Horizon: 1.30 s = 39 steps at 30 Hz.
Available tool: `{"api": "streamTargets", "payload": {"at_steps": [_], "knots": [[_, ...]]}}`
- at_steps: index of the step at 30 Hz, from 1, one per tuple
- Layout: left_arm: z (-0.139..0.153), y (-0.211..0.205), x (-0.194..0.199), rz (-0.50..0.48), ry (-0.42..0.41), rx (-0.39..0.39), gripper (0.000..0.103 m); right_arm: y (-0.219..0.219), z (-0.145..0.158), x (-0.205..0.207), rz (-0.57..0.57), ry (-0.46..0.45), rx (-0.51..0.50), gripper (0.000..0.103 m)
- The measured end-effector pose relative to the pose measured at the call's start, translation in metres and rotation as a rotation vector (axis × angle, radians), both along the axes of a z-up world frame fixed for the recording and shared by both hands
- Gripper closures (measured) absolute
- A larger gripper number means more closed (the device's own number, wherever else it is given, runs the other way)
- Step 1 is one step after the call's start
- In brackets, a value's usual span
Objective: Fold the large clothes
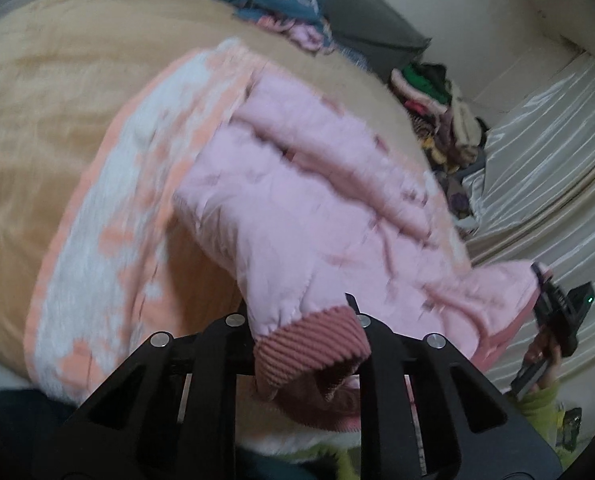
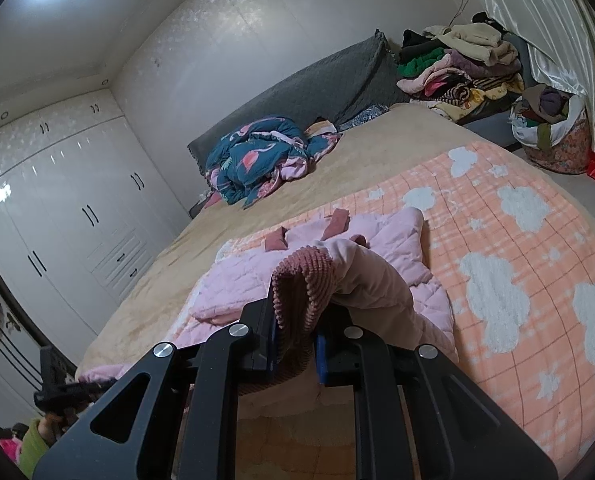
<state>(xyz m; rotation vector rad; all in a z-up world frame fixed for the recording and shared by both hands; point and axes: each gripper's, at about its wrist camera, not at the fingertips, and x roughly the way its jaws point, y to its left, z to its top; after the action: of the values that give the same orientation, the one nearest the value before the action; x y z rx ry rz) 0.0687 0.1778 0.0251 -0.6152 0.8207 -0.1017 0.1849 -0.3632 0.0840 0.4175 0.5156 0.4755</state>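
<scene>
2 grippers each pinch 1 ribbed cuff of the pink quilted jacket [image 2: 381, 252]. Left gripper [image 1: 305, 344]: jaws pressed onto the left cuff [image 1: 309, 344], its sleeve running forward and right. Right gripper [image 2: 293, 336]: jaws clamped on the right cuff [image 2: 301, 288], its sleeve draped forward over the jacket body. Beyond the fingers, the body lies flat on the peach cloud-print blanket [image 2: 517, 240] atop the bed [image 2: 377, 148], long axis running away from both grippers. Neither gripper looks clearly nearer; the next fold probably turns on carrying both sleeves forward across that axis.
</scene>
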Motion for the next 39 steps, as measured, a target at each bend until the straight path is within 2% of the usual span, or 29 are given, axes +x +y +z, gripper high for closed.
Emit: {"api": "streamTargets", "payload": {"at_steps": [8,13,18,29,39], "knots": [[0.069,0.002,0.055,0.018,-0.131,0.037,0.093,-0.010,0.043,0.029,-0.032,-0.069,-0.006,0.090],[0.101,-0.004,0.087,0.024,-0.184,0.083,0.093,-0.012,0.066,0.050,-0.049,-0.100,-0.019,0.090],[0.119,-0.009,0.121,0.040,-0.204,0.157,0.093,-0.011,0.075,0.079,-0.083,-0.119,-0.019,0.090],[0.119,-0.012,0.178,0.053,-0.202,0.282,0.093,-0.004,0.063,0.150,-0.163,-0.076,-0.030,0.090],[0.095,-0.010,0.227,0.064,-0.179,0.318,0.091,0.000,0.026,0.208,-0.221,0.012,-0.060,0.090]]}}
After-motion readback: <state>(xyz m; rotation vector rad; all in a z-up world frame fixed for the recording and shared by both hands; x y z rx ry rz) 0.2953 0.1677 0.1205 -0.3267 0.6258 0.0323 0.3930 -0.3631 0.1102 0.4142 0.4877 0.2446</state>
